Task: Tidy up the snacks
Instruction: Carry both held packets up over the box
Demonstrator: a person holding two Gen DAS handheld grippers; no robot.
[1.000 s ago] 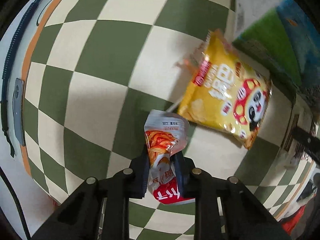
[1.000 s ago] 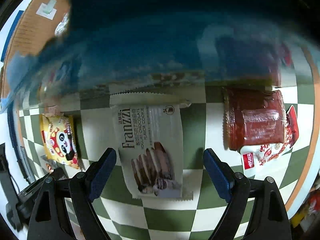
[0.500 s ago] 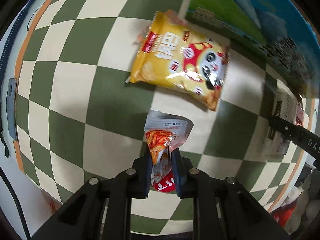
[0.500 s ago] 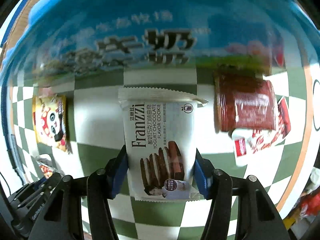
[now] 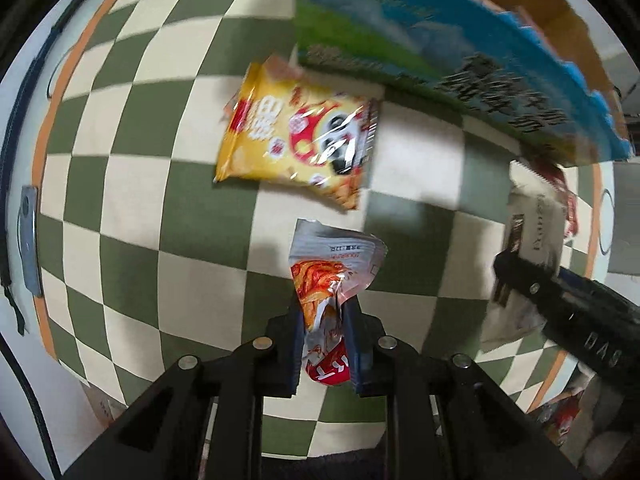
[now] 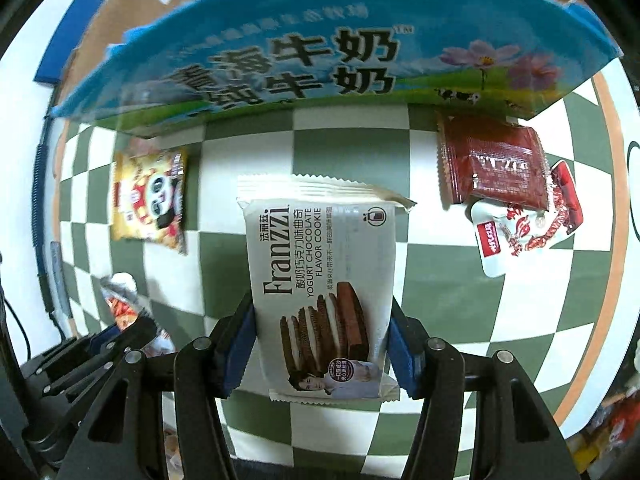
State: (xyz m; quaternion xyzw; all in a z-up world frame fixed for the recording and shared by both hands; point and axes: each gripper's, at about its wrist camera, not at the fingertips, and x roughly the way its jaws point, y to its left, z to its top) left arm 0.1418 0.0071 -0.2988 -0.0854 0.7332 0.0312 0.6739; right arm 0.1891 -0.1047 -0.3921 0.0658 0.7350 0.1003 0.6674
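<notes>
Left gripper (image 5: 326, 344), pointing down over the green-and-cream checkered cloth (image 5: 132, 184), pinched narrow on a crumpled red-and-white snack pouch (image 5: 332, 276) lifted clear of the cloth. Right gripper (image 6: 322, 344), blue pads pressed to both side edges of a white Franzzi cookie pack (image 6: 320, 280), likewise raised above the cloth. Lying flat beyond: yellow panda chip bag (image 5: 296, 140), just beside the blue milk carton box (image 6: 300, 60). To the right, near the box: dark red wrapped packet (image 6: 492, 160), overlapping a white-and-red sachet (image 6: 508, 236). Motion blur in the left wrist view.
</notes>
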